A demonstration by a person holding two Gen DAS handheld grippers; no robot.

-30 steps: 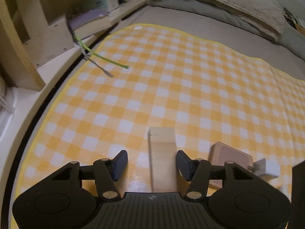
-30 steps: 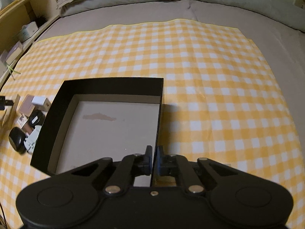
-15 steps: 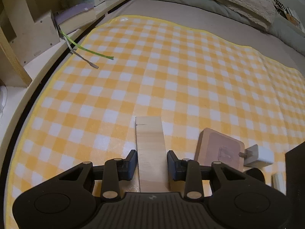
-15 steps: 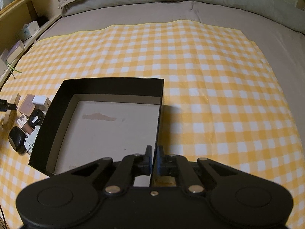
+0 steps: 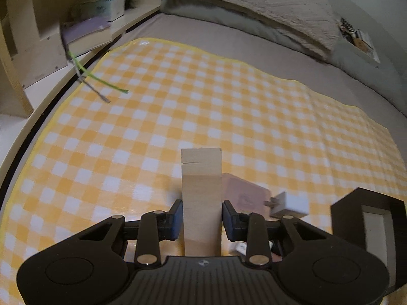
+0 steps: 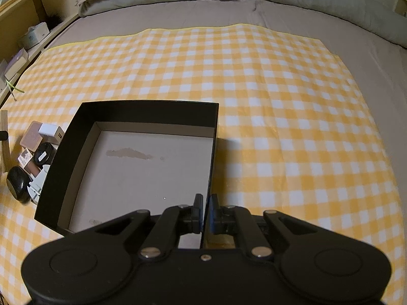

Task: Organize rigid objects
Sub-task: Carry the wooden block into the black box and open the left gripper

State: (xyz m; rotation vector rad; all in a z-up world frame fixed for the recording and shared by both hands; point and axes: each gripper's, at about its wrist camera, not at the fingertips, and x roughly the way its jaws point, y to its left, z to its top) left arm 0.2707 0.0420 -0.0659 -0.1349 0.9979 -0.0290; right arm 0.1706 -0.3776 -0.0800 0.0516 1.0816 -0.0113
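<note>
- Left tool (image 5: 201,219) is gripping a wooden block (image 5: 201,190) at lower centre of the left view; both pads are pressing on the block's sides.
- The block is standing on end between the fingers and tilting away from the camera, raised off the checked cloth (image 5: 229,117).
- In the right view the same block (image 6: 4,137) is showing only as a sliver at the far left edge, well apart from the box.
- Right tool (image 6: 205,212) is clenched on the near right wall of a black box (image 6: 150,113); the wall is sitting in the narrow slot between its pads.
- The box is lying open on the cloth at centre left of the right view, its pale floor (image 6: 142,175) showing one brownish stain.
- Small items are sitting just left of the box: a pink pad (image 6: 31,137), a white charger (image 6: 51,131), a round black item (image 6: 44,153), a black case (image 6: 17,183); smaller pieces among them are too small to tell.
- In the left view the pink pad (image 5: 244,194) and charger (image 5: 290,204) are lying just right of the block, blurred; a corner of the box (image 5: 368,216) is at lower right.
- Cloth is spread on a grey bed (image 6: 254,12); pillows (image 5: 254,2) are lying at the top of the frame.
- Shelf (image 5: 30,50) is at upper left, with a green cable (image 5: 101,82) hanging over the cloth edge.
</note>
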